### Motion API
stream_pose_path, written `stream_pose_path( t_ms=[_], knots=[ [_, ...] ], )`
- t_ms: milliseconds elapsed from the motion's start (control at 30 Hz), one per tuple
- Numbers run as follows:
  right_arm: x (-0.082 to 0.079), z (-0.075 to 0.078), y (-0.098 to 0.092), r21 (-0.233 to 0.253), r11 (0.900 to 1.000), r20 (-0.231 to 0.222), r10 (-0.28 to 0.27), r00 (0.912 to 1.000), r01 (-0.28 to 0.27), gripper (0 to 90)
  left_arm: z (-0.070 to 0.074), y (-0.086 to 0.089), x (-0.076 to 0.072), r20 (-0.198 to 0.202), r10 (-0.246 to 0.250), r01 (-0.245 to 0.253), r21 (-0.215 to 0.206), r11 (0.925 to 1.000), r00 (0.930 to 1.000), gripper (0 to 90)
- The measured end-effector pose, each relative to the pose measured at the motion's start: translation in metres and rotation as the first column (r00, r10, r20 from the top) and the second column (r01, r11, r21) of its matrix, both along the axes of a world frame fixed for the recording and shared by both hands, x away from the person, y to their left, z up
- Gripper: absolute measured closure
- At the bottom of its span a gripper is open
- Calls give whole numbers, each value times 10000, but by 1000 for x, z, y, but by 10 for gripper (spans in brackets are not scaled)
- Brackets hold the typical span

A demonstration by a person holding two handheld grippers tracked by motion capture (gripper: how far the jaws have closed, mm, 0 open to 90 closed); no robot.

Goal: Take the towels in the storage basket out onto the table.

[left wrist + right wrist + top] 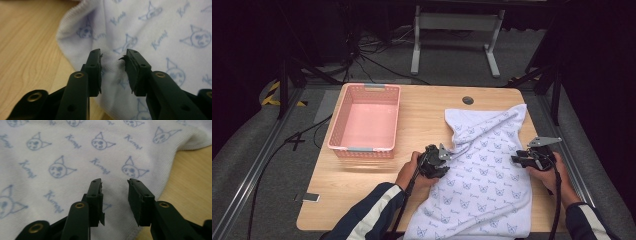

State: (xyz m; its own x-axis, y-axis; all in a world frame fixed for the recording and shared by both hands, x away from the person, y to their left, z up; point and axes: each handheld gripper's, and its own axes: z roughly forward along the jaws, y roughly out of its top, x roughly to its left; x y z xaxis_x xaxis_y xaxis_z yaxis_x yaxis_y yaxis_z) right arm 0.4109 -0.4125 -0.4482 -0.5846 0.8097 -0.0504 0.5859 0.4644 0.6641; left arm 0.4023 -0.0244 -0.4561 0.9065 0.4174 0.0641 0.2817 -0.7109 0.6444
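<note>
White printed cloth point(484, 170) lies spread on desk point(422, 112), 4 o'clock of center, near edge hanging off. Left tool point(443, 156) at its 9 o'clock edge, jaws apart w/ a fabric ridge between, not clamped. Right tool point(518, 160) at 3 o'clock edge, jaws apart above cloth. Pink basket point(343, 125) at 10 o'clock, empty. Judging: early — no grip, no fold yet.

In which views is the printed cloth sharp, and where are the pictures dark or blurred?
High view: the table is evenly lit, the surroundings are nearly black, and the basket casts a soft shadow. Left gripper view: the cloth is slightly soft, its print readable. Right gripper view: the cloth print is sharper; the near black parts are dark.
</note>
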Motion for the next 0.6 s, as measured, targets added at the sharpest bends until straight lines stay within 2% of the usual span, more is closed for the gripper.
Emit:
stream_pose_path(
  t_ms=[133, 200, 267, 333, 367, 400, 433, 467, 500, 533, 600],
  knots=[
    [-12, 4, -6, -85, 10000, -559, -51, 9984, 46, 632, 1, 11, -11, -314, -106, 109, 88, 9999, 9994, 693],
    [-19, 5, -7, -243, 9997, -746, -5, 9972, -13, 631, 0, 19, -24, -455, -141, 142, 26, 9999, 9989, 695],
    [-29, 7, -7, -344, 9994, -1007, -13, 9949, -21, 632, 1, 26, -38, -474, -230, 242, 243, 9994, 9986, 697],
    [-36, 8, -7, -423, 9991, -1061, 10, 9944, -56, 629, 0, 33, -48, -661, -167, 169, 13, 9999, 9977, 703],
    [-40, 7, -7, -295, 9996, -1108, -21, 9938, -11, 631, 0, 37, -54, -839, -237, 228, -115, 9997, 9962, 703],
    [-44, 8, -6, -231, 9997, -1249, 2, 9922, -31, 633, 0, 37, -54, -839, -237, 228, -115, 9997, 9962, 702],
    [-44, 8, -6, -231, 9997, -1249, 2, 9922, -31, 633, 0, 38, -58, -1038, -282, 267, -161, 9995, 9942, 702],
    [-47, 9, -5, -247, 9997, -1383, 31, 9904, -66, 633, 2, 41, -66, -1253, -503, 505, -21, 9987, 9908, 700],
    [-52, 10, -2, -291, 9992, -1551, 237, 9876, -285, 631, 2, 41, -70, -1352, -571, 578, 17, 9983, 9892, 692],
    [-55, 10, -1, -299, 9988, -1636, 340, 9859, -394, 631, 3, 41, -76, -1530, -861, 875, 25, 9962, 9845, 687],
    [-63, 13, 2, -356, 9957, -2042, 767, 9759, -857, 635, 6, 40, -83, -1506, -1123, 1152, 110, 9933, 9822, 673]
  ],
)
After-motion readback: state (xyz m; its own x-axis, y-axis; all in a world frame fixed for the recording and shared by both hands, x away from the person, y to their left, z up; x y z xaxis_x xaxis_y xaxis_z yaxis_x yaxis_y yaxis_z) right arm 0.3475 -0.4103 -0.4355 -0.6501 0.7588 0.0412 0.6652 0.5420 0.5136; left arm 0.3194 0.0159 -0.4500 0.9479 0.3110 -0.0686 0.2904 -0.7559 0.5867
